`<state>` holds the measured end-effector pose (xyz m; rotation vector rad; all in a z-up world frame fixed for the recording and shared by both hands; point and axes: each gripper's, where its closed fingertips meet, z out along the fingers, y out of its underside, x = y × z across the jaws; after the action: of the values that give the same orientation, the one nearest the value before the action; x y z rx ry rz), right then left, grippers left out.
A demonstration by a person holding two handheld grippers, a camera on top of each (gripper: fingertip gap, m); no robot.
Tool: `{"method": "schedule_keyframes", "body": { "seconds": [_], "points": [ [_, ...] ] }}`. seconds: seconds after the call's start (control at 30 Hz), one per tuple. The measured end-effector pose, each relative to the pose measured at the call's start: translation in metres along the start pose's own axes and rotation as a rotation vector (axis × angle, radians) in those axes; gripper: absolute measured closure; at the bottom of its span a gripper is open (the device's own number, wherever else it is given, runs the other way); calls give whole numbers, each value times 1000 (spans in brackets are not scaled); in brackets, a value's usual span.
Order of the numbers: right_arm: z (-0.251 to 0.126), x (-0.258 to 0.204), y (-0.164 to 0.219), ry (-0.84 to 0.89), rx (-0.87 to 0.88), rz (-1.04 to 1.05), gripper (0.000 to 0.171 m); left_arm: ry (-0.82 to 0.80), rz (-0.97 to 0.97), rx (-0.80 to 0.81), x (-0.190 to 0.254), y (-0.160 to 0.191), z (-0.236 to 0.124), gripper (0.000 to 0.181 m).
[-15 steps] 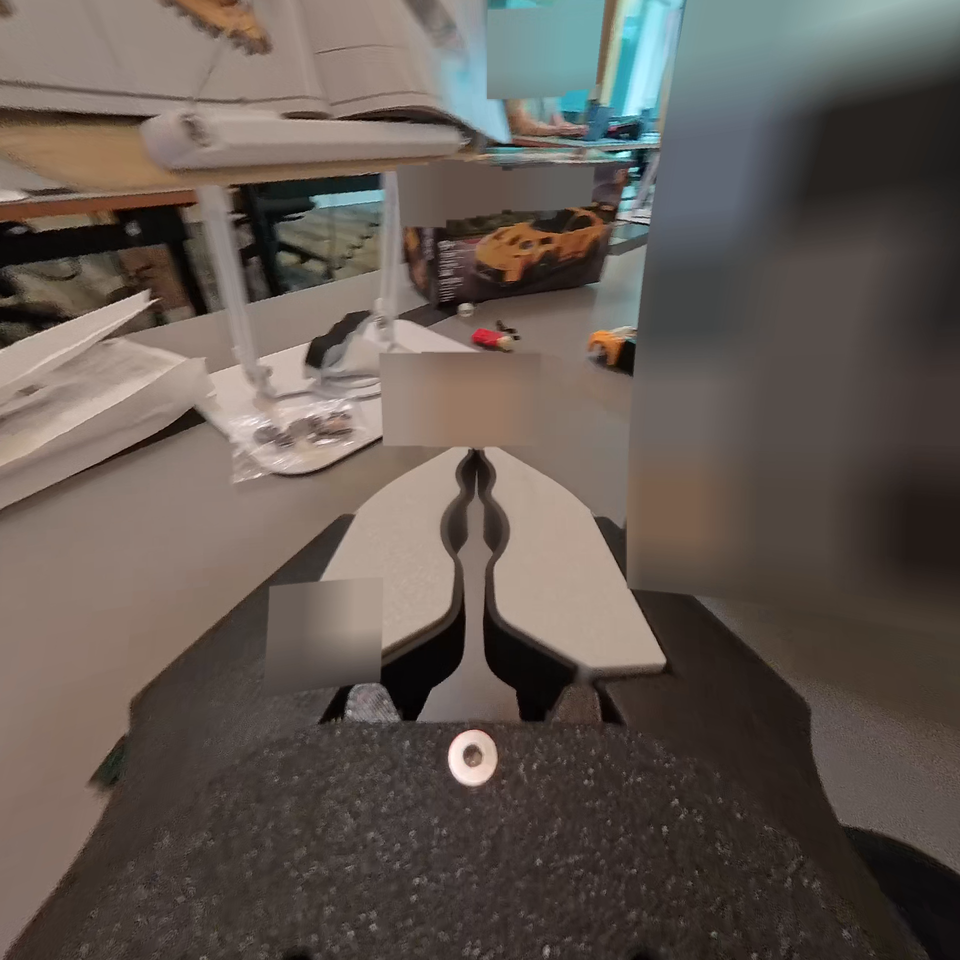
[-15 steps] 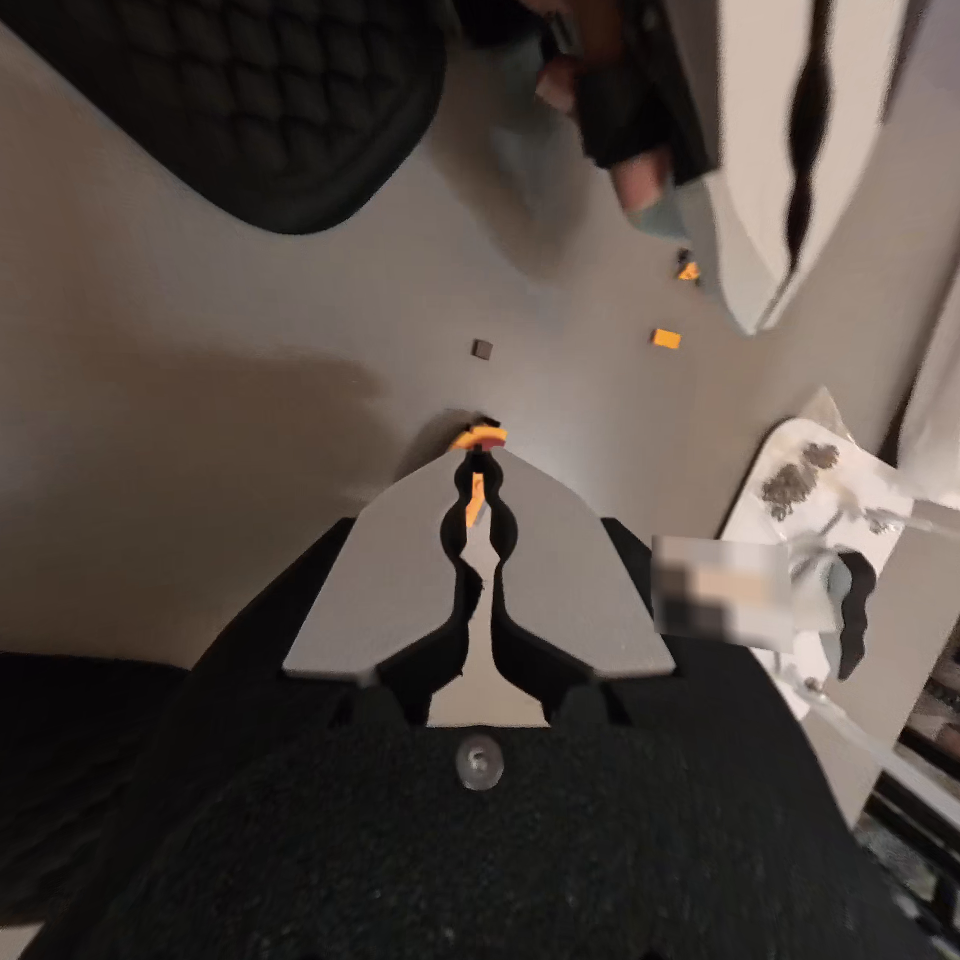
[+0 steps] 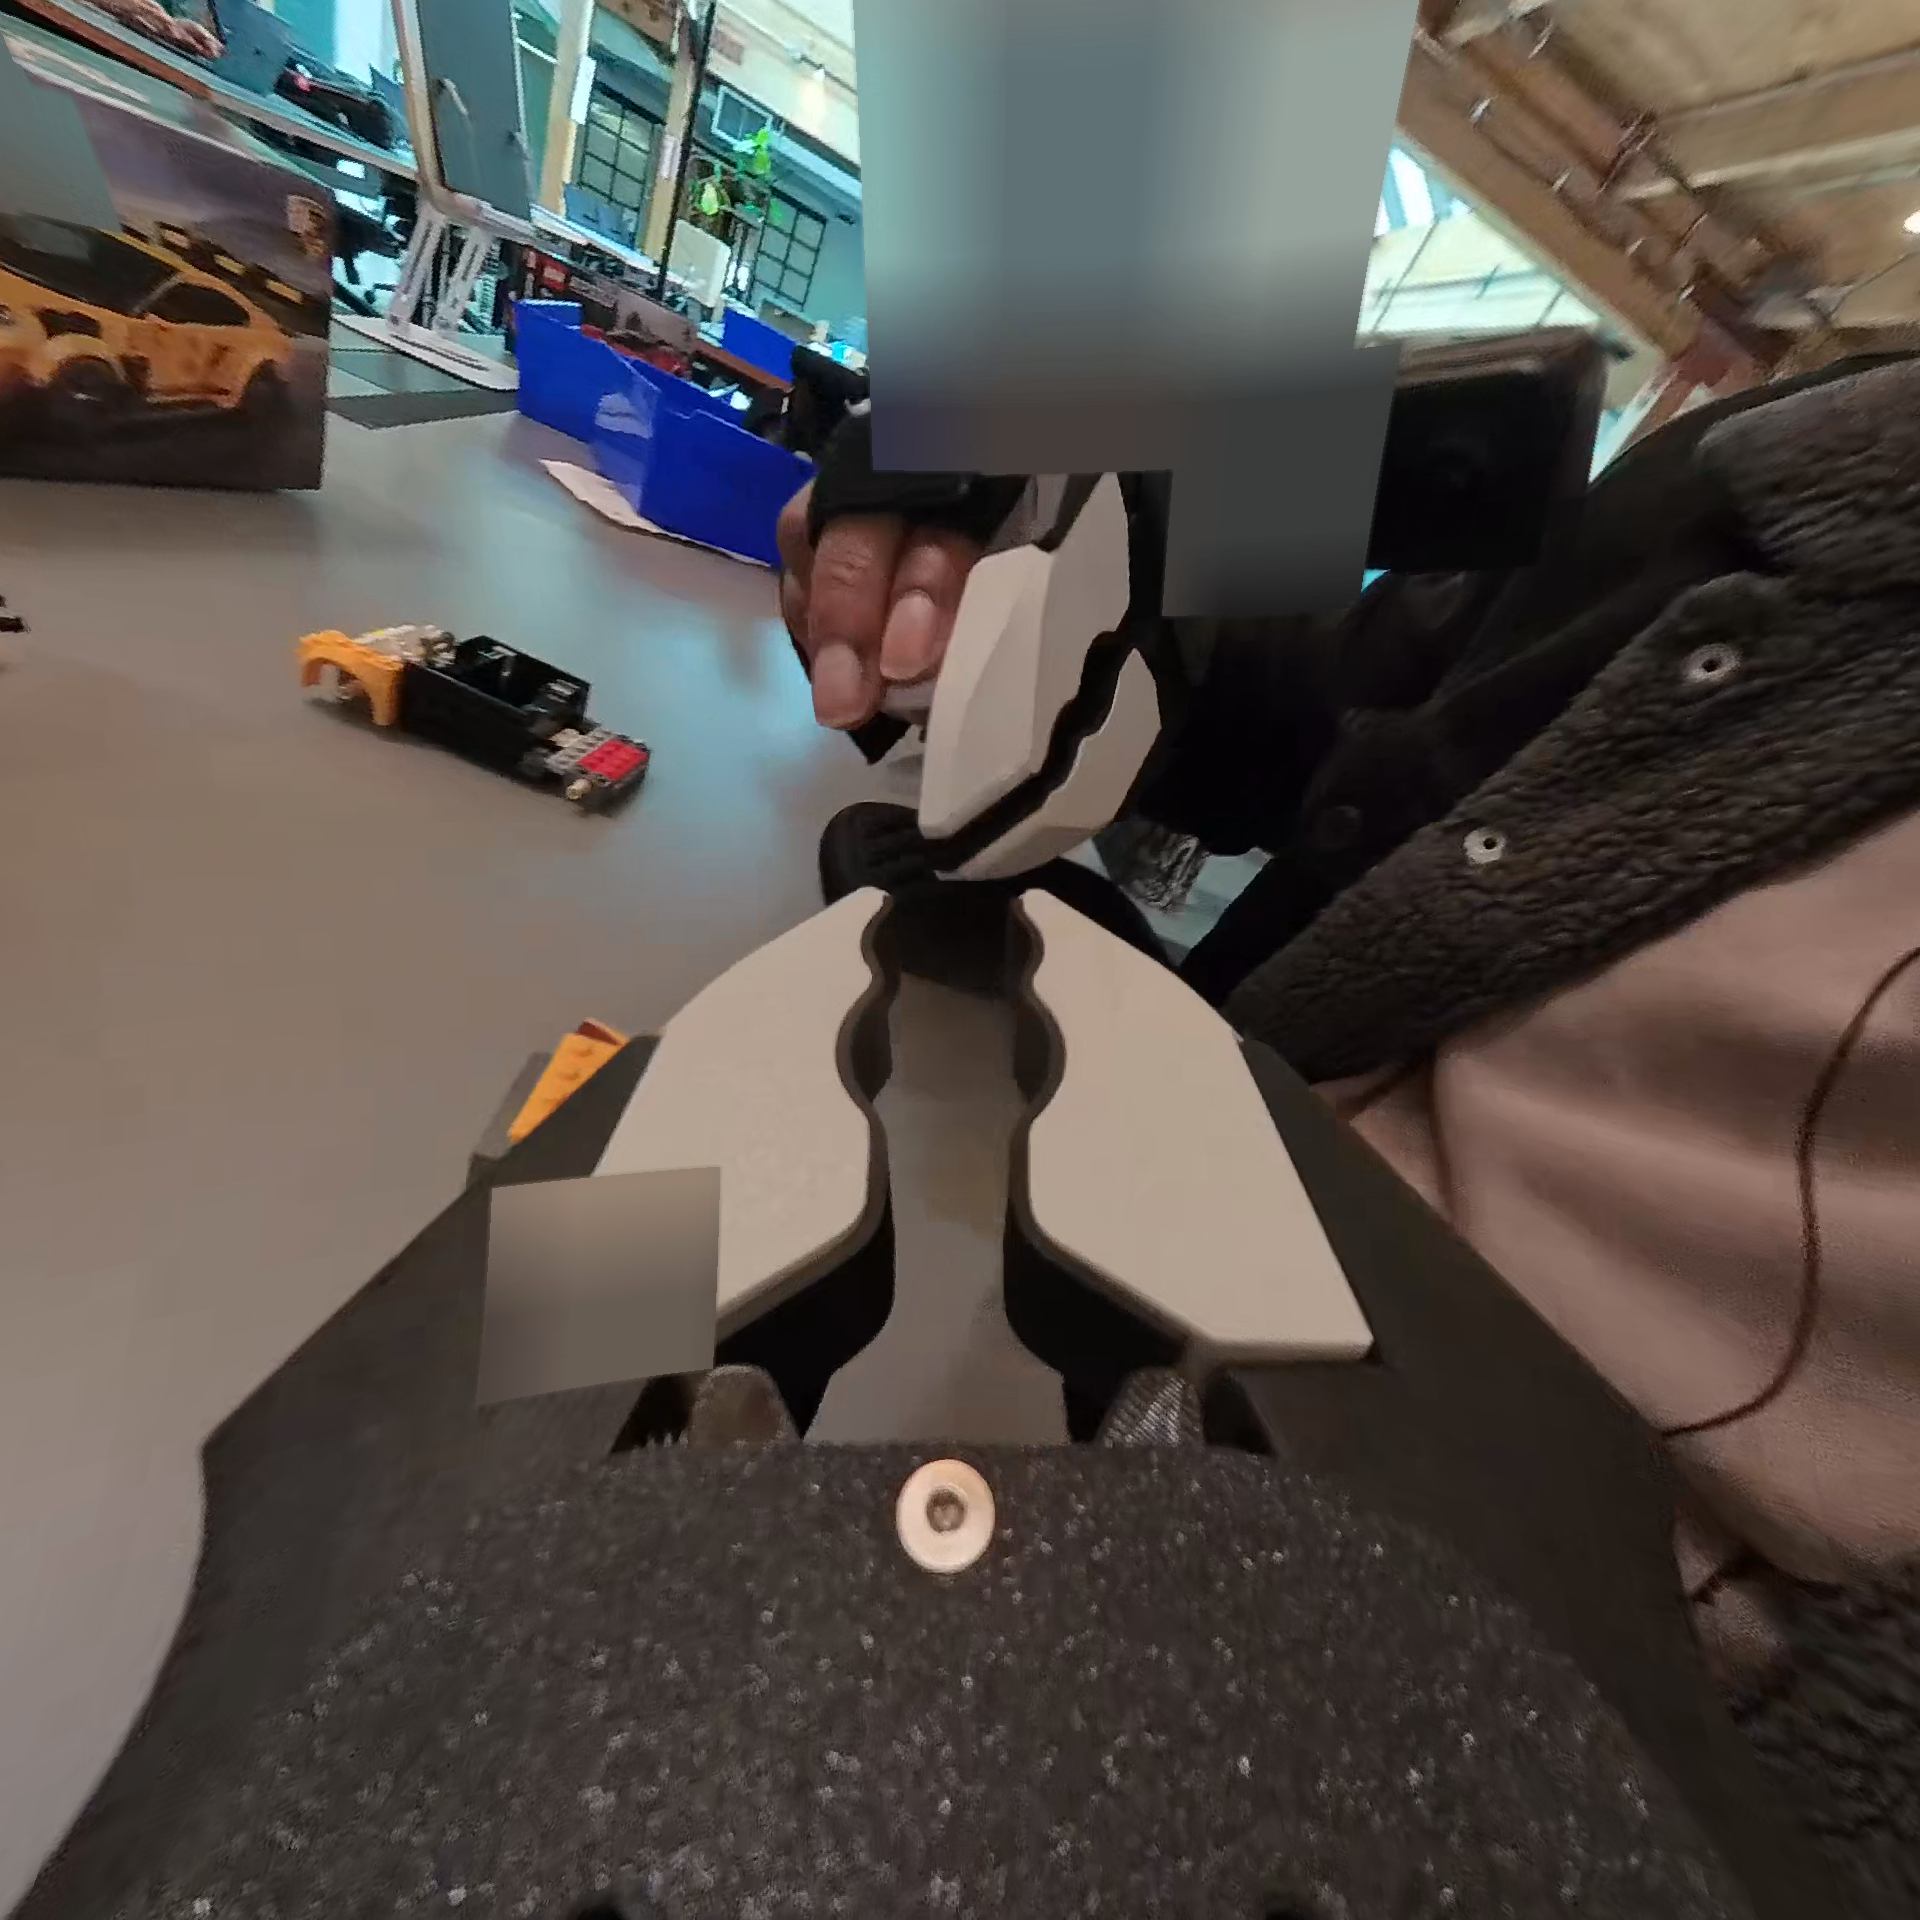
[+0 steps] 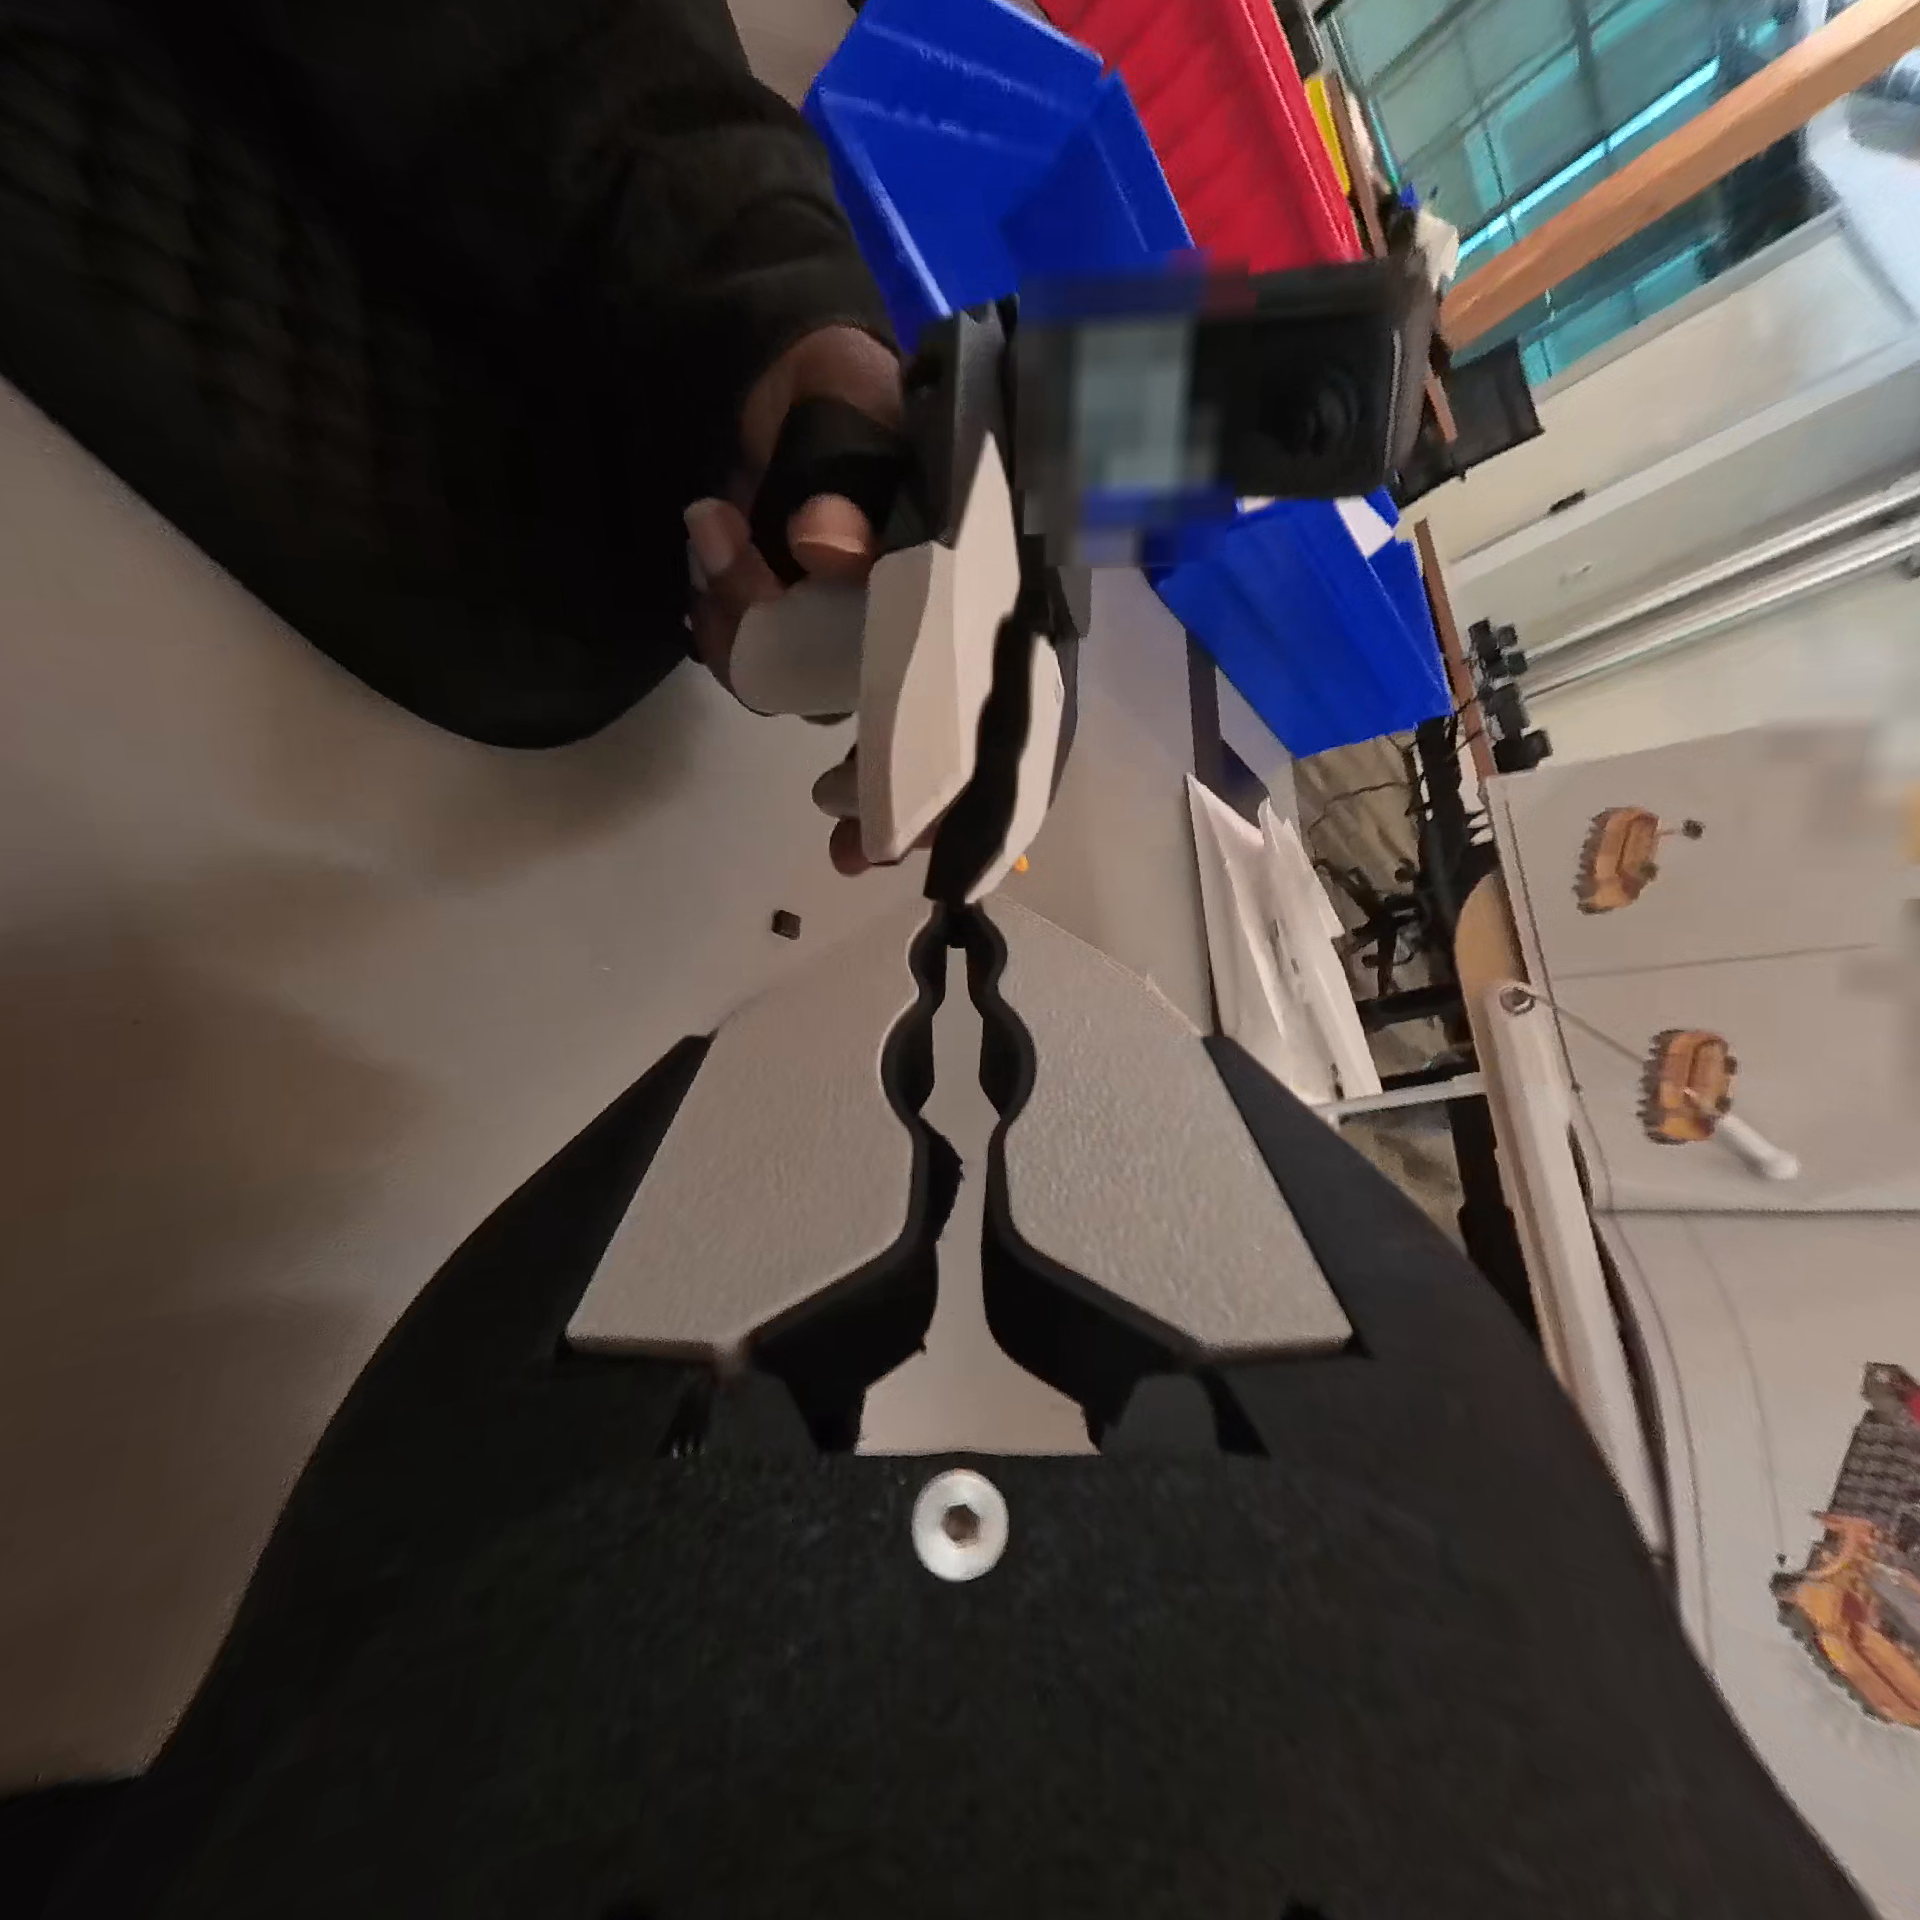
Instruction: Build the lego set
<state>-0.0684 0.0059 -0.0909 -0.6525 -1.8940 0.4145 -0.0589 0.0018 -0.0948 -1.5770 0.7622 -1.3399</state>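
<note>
Left wrist view: left gripper [image 3: 948, 920] is up off the grey surface [image 3: 260, 987], fingers spread with a clear gap and nothing between them. Right gripper [image 3: 961, 844] is directly ahead, tips pointing down at the left tips and just short of them; its fingers look nearly together, and I can't tell from here if it holds anything. A hand [image 3: 862, 613] wraps its handle. The partly built lego car [image 3: 473, 698], with an orange front, black body and a red plate at the rear, sits on the surface well off to the left, untouched by either gripper. An orange lego piece [image 3: 566, 1075] lies just beside the left finger, half hidden behind it. The set's box [image 3: 156, 343] with a yellow car picture stands at far left, blue bins [image 3: 665, 436] behind it. The person's dark fleece sleeve fills the right side. Right wrist view: right gripper [image 4: 954, 920] has its tips nearly closed; something small and dark seems to sit between them, but it's too small and blurred to identify, so I can't tell whether it's clamped. Left gripper [image 4: 961, 883] faces it tip to tip, nearly touching, held by a hand [image 4: 779, 582]. A small dark lego piece [image 4: 785, 923] lies loose on the surface just left of the tips. The instruction booklet [image 4: 1714, 1143] stands open at right, the blue bins at top.
</note>
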Motion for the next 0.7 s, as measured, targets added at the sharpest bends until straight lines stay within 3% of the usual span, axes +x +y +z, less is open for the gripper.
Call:
{"method": "schedule_keyframes", "body": {
  "seconds": [0.03,0.53,0.67,0.7],
  "points": [
    [0,-2,-2,1,6,-17,168,16,-17,4,1,0,1,163],
    [7,-7,-13,36,10,-153,168,130,-93,54,14,-4,-3,173],
    [6,-6,-14,24,23,-54,165,75,10,52,13,-6,-3,174],
    [5,-6,-14,2,26,17,157,41,60,43,11,-6,-2,174]
  ]
}}
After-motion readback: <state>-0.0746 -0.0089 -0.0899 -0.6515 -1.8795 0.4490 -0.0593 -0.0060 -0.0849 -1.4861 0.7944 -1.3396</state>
